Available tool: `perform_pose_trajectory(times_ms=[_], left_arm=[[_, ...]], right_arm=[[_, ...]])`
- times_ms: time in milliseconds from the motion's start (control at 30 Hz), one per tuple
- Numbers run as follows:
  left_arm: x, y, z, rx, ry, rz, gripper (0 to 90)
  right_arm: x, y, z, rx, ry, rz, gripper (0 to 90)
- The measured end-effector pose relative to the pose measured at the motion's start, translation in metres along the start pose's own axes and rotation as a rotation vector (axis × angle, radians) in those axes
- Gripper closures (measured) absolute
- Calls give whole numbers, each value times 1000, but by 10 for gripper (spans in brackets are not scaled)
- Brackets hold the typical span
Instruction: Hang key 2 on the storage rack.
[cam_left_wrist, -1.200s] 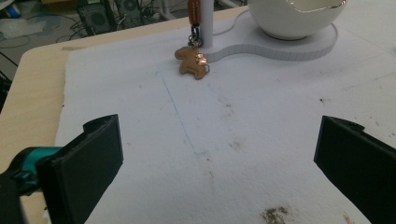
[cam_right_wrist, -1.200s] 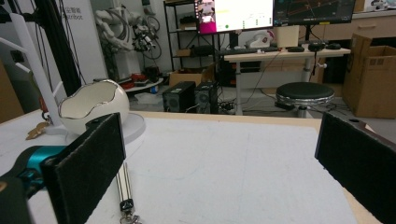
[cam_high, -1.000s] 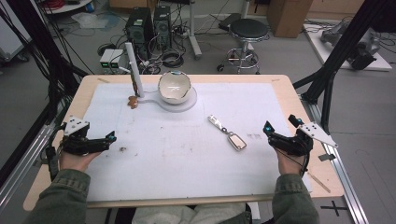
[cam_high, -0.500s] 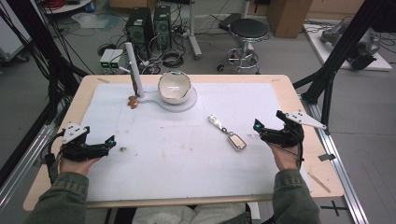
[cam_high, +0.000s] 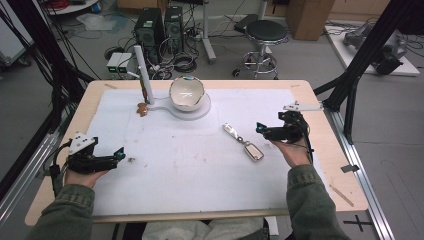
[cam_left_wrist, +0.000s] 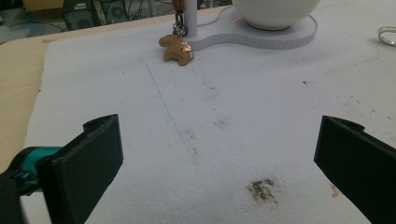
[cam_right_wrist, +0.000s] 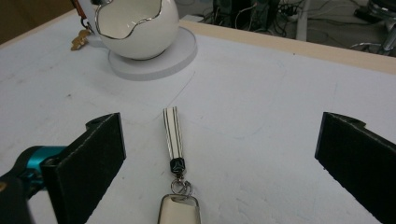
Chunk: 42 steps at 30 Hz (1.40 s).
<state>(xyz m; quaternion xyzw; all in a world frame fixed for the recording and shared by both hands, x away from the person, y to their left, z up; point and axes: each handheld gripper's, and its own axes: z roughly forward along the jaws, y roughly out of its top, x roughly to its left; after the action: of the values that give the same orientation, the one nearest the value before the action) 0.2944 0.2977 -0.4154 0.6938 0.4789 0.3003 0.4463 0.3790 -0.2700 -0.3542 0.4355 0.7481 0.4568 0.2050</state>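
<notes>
The right tongs (cam_high: 259, 129) are held low over the tabletop (cam_high: 320, 150) with the jaws spread wide apart and nothing between them, and they are aimed at the key fob (cam_right_wrist: 179, 212), presumably so that it can be straddled and pinched. In the right gripper view the key fob lies flat just ahead of the tongs and midway between the jaws, its striped strap (cam_right_wrist: 172, 131) running straight away from them toward the white bowl (cam_right_wrist: 136, 25) on its round stand (cam_right_wrist: 187, 49) farther off; that lengthwise lie seems to suit a grip across the narrow ring joint. The left tongs (cam_high: 120, 152) are likewise parted and empty, resting well apart from the fob, apparently parked out of the way. Far ahead of them, a small brown charm (cam_left_wrist: 177, 48) hangs by the foot of the stand's post (cam_left_wrist: 188, 16), probably showing where keys are meant to be kept.
</notes>
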Motion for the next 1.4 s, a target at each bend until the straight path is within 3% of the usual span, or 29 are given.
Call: perform_pose_trajectory(times_ms=[300,700,1033,1400], left_arm=[[1,0,0,0,-6,-3,17],[0,-1,3,18,-18,8,17],[-1,-1,2,16,-31,11,16],[-2,-2,3,18,-47,14,16]], right_arm=[[1,15,19,74,7,-13,7],[10,29,53,209,67,-44,7],[15,28,93,339,106,-56,7],[18,21,118,425,118,-54,7]])
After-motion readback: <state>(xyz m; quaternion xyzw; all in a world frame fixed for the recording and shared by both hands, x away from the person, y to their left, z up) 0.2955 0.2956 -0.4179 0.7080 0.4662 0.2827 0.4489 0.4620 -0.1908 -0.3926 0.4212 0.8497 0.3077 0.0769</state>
